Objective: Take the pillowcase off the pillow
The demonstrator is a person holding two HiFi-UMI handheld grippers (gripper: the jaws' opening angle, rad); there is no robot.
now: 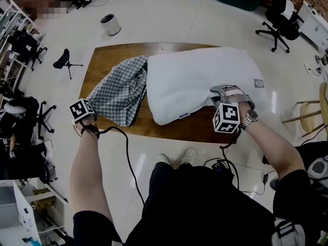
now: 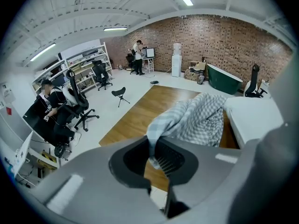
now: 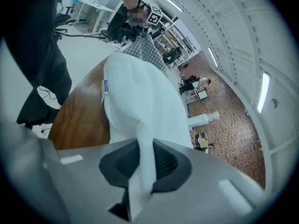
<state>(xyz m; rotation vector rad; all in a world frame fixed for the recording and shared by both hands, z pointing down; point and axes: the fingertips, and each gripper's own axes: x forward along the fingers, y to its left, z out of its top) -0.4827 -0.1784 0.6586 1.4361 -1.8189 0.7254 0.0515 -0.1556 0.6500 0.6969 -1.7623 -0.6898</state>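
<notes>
The left claw (image 2: 156, 154) pinched the checked pillowcase (image 1: 120, 88) at centre left; the right claw (image 3: 140, 166) clamped the pillow (image 1: 200, 78) by its corner, apparently anchoring it against the pull.

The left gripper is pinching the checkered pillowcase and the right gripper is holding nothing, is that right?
Not quite. The left gripper does pinch the checkered pillowcase, but the right gripper isn't empty: its jaws are shut on a fold of the white pillow, as the right gripper view shows.
</notes>
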